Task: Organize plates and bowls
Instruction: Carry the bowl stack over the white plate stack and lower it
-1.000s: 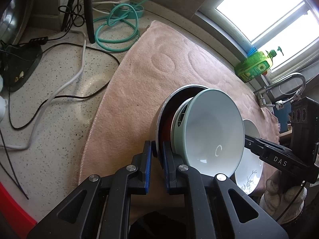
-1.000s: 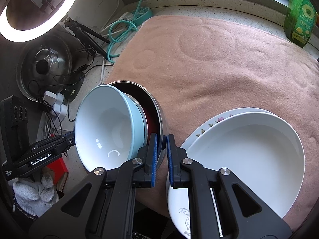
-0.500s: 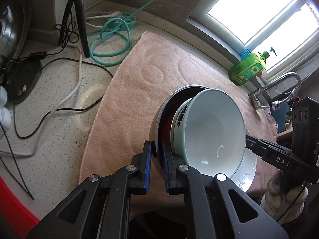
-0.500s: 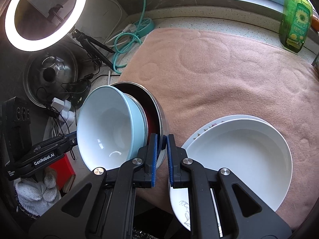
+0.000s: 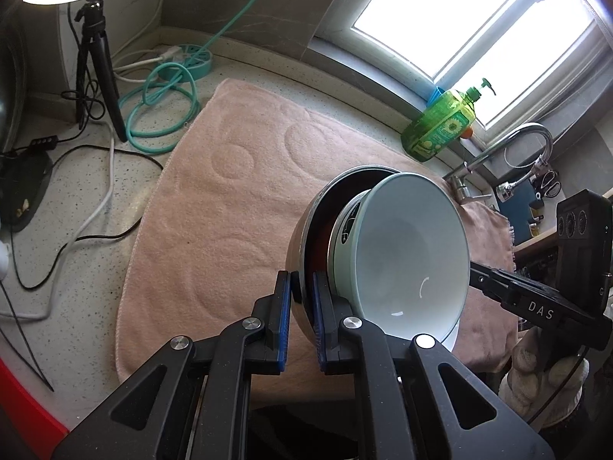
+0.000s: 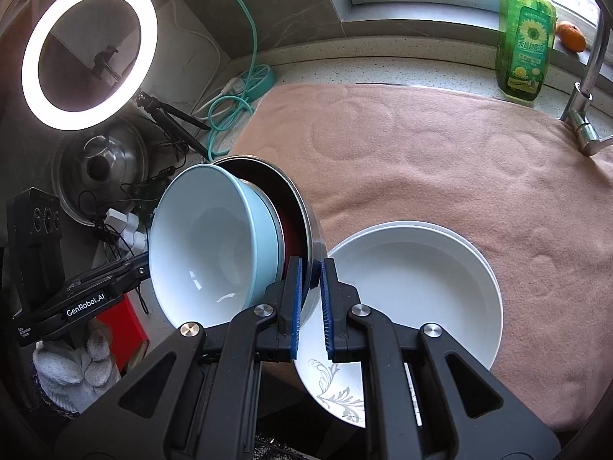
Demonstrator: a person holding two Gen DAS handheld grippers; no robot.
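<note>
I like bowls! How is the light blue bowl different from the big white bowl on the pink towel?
The light blue bowl is tipped on its side, nested in a steel bowl that both grippers pinch by its rim; the big white bowl sits flat on a flowered plate. The light blue bowl is blue outside; the white bowl looks white and wider. Both are white inside and empty.

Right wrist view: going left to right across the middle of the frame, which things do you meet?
Left gripper → light blue bowl → steel bowl, its rim pinched by both grippers → white bowl on the pink towel; further back at right, the green soap bottle.
</note>
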